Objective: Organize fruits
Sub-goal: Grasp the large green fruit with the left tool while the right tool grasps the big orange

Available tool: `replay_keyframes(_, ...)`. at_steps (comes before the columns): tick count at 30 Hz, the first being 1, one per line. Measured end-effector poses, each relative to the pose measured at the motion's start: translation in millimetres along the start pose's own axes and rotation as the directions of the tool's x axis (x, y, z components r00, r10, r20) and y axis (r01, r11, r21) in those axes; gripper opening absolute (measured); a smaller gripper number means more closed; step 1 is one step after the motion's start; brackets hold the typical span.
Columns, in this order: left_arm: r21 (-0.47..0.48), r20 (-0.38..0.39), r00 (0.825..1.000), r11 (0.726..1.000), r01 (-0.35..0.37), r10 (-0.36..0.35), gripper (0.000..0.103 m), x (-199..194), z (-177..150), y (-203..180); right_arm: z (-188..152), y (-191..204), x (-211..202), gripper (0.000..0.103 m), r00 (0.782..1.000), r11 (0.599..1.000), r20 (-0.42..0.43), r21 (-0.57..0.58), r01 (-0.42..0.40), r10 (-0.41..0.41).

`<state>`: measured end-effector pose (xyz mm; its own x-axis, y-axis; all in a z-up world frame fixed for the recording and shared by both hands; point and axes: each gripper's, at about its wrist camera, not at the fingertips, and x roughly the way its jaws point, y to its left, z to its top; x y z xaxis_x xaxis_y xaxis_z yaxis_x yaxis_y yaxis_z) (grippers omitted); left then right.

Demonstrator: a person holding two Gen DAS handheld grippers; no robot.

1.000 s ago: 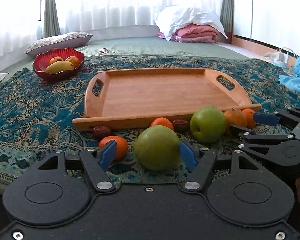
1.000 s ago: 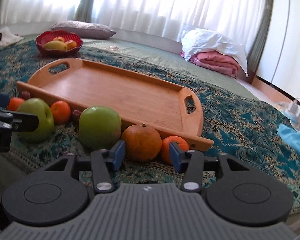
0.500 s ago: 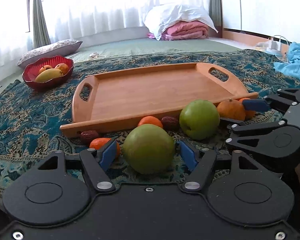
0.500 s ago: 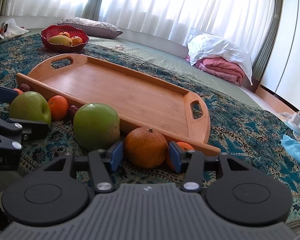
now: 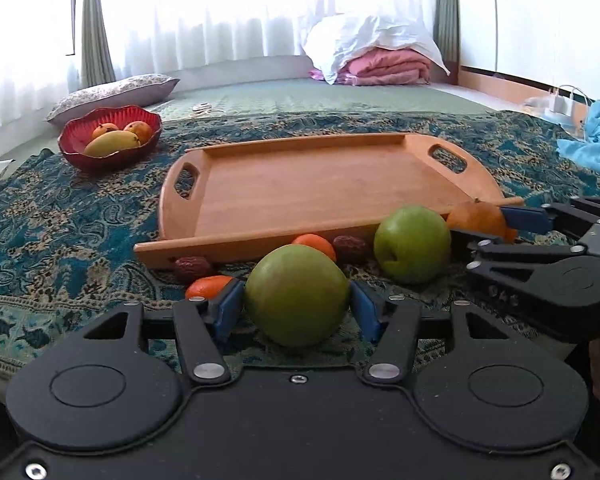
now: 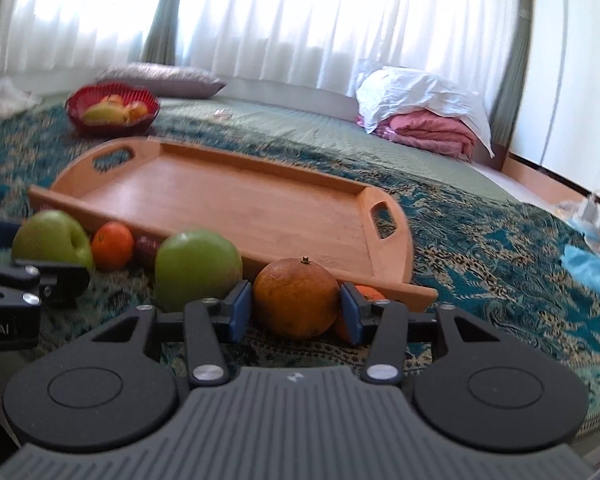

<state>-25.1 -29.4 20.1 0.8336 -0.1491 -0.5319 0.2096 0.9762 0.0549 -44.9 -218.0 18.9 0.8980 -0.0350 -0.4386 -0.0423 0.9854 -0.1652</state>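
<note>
A wooden tray (image 5: pixel 300 188) lies empty on the patterned cloth; it also shows in the right wrist view (image 6: pixel 228 204). In front of it lie fruits. My left gripper (image 5: pixel 297 310) is shut on a green apple (image 5: pixel 296 294), its blue pads touching both sides. My right gripper (image 6: pixel 296 310) is shut on a large orange (image 6: pixel 296 298), seen from the side in the left wrist view (image 5: pixel 476 218). A second green apple (image 5: pixel 412 244) sits between the two. Small mandarins (image 5: pixel 208 286) (image 6: pixel 112 246) and dark dates (image 5: pixel 192 268) lie along the tray's near rim.
A red bowl (image 5: pixel 108 140) with a mango and other fruit stands at the far left. A grey pillow (image 5: pixel 112 94) and folded pink bedding (image 5: pixel 384 66) lie at the back. Blue cloth (image 5: pixel 596 148) and a charger sit at the right.
Both grippers have closed in until the pads touch their fruit. Both views have risen and tilted slightly; the right wrist view is a little blurred.
</note>
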Motion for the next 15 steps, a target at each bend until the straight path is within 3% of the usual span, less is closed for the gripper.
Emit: replay_keyframes(15,-0.114,0.057,0.998,0.993,-0.014,0.020,0.056,1,46,33,29,-41,-5,0.052,0.998,0.982,0.052,0.186,0.011,-0.021)
